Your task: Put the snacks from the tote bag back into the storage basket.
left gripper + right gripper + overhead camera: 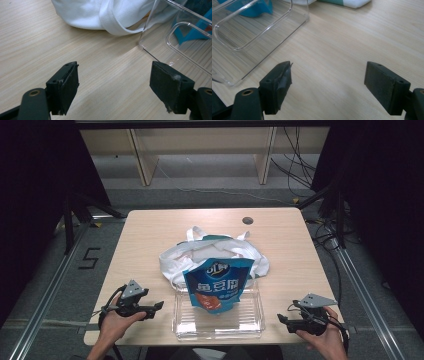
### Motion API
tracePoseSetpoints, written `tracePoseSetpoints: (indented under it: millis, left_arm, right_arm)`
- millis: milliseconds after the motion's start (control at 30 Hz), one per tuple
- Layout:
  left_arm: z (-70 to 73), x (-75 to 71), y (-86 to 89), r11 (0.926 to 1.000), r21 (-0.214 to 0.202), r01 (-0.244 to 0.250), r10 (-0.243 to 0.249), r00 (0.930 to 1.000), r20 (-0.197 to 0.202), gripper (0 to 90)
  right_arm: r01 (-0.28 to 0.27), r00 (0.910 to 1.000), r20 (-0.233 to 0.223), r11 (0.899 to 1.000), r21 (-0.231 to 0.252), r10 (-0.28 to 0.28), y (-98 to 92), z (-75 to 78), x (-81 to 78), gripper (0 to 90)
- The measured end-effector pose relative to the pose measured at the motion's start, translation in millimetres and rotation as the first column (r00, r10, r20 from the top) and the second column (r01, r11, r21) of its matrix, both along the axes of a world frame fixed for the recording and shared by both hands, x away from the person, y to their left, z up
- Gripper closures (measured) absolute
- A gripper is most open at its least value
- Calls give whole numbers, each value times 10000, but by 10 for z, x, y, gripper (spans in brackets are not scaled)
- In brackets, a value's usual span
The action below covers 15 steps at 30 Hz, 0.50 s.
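**Both hand-held grippers idle beside the clear tray**

My left hand-held gripper (159, 305) and right hand-held gripper (281, 318) rested on the worktop (285, 245), jaws apart and empty, flanking the clear plastic tray (250, 320). The blue snack bag (217, 285) leaned in the tray, its top against the white tote bag (175, 257) behind.
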<state>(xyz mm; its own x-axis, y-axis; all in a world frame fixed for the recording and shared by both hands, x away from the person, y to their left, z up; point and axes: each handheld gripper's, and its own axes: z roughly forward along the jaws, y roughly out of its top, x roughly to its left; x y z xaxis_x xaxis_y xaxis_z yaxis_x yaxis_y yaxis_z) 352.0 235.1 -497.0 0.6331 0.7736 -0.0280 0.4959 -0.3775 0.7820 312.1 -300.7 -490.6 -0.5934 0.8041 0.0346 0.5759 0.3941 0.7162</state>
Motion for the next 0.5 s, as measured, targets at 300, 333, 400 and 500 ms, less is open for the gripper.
tracePoseSetpoints:
  millis: [300, 333, 400, 500]
  left_arm:
    - [1, 3, 1, 10000, -10, 6, -6, 10000, -19, 227]
    - [12, 8, 23, 9994, 291, 186, -185, 9998, -47, 227]
    - [7, 8, 17, 9997, 202, 136, -136, 9999, -38, 227]
    - [-3, 8, 2, 10000, 7, 18, -18, 10000, -22, 227]
  right_arm:
    - [-170, 9998, -115, 9998, -47, 169, -15, -3, 18, 228]
    - [-149, 9999, -54, 9999, -37, 149, -22, -9, 23, 228]
    - [93, 9999, 98, 9999, -77, -93, -16, -10, 16, 228]
    - [81, 9997, 237, 9998, -171, -77, -31, -13, 25, 228]
